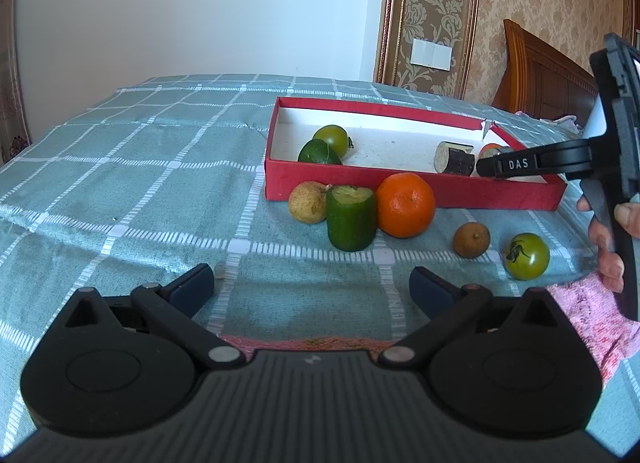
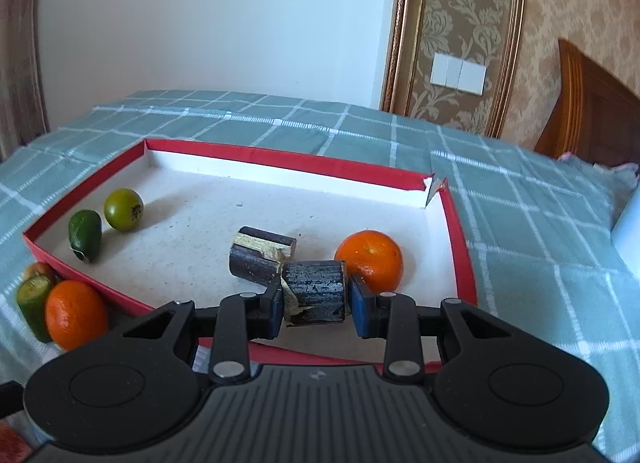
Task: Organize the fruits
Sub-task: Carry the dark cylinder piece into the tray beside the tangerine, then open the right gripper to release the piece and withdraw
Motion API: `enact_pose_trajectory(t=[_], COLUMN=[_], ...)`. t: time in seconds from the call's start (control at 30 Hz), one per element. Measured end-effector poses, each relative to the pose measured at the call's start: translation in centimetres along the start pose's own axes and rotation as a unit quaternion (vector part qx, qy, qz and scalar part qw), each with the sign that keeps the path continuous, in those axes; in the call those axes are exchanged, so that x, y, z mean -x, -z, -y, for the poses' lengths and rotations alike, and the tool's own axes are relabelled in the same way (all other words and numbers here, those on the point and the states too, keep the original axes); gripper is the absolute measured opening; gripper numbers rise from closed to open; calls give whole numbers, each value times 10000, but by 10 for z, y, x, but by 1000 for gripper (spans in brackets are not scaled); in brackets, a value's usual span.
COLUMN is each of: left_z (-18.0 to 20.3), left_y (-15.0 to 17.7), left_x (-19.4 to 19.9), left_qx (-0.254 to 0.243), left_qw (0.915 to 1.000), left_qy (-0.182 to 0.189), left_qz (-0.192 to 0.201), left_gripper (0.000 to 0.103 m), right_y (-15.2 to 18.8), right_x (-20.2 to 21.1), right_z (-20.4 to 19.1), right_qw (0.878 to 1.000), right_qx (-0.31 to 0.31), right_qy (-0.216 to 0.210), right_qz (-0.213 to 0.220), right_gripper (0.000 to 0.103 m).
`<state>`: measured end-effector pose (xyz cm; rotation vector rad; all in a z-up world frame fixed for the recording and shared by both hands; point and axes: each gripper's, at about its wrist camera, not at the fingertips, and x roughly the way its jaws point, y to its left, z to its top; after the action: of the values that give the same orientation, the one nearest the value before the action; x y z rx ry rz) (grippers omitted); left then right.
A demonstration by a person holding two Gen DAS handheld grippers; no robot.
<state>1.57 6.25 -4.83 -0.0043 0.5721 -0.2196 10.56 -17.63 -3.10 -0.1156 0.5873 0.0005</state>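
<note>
A red box (image 1: 400,187) with a white floor (image 2: 200,223) lies on the checked cloth. In it are a green tomato (image 2: 123,209), a dark green fruit (image 2: 85,235), an orange (image 2: 370,259) and a dark sugarcane piece (image 2: 260,257). My right gripper (image 2: 316,299) is over the box, its pads on both ends of a second dark sugarcane piece (image 2: 316,291). My left gripper (image 1: 312,291) is open and empty, low over the cloth. Before the box lie a pale round fruit (image 1: 308,202), a green cucumber stub (image 1: 351,217), an orange (image 1: 405,205), a brown longan (image 1: 472,240) and a green tomato (image 1: 527,256).
The green checked cloth (image 1: 140,183) covers the surface and drops off at the left. A wooden headboard (image 1: 540,75) and patterned wall stand at the back right. A pink sleeve (image 1: 592,311) is at the right.
</note>
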Motion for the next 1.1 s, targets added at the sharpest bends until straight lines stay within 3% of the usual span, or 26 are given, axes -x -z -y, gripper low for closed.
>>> enact_pose_trajectory(t=[0.4,0.47,0.6,1.0,1.1], left_z=[2,3,4,5,10], left_y=[0,0,0,-1,-2], left_x=[-1,-2,-3,-3,-2], left_qx=[-43,-63,-107,-111,-211], left_qw=[10000,9999,9999,9994,9987], left_qy=[-73,-87,-118,-305,-468], left_qz=[-30,-40,-62,-93,-77], left_gripper=[103,103,103,103,103], right_y=[0,0,3,13,21], right_x=[-6,-6,-4,20,35], right_z=[-2,-1,2,27,39], right_qw=[9998,9999,9998,9982,9959], right_qx=[149,124,83,-394,-596], right_qy=[142,50,106,8,62], right_qz=[62,75,121,445,684], right_gripper=[33,39,71,73,81])
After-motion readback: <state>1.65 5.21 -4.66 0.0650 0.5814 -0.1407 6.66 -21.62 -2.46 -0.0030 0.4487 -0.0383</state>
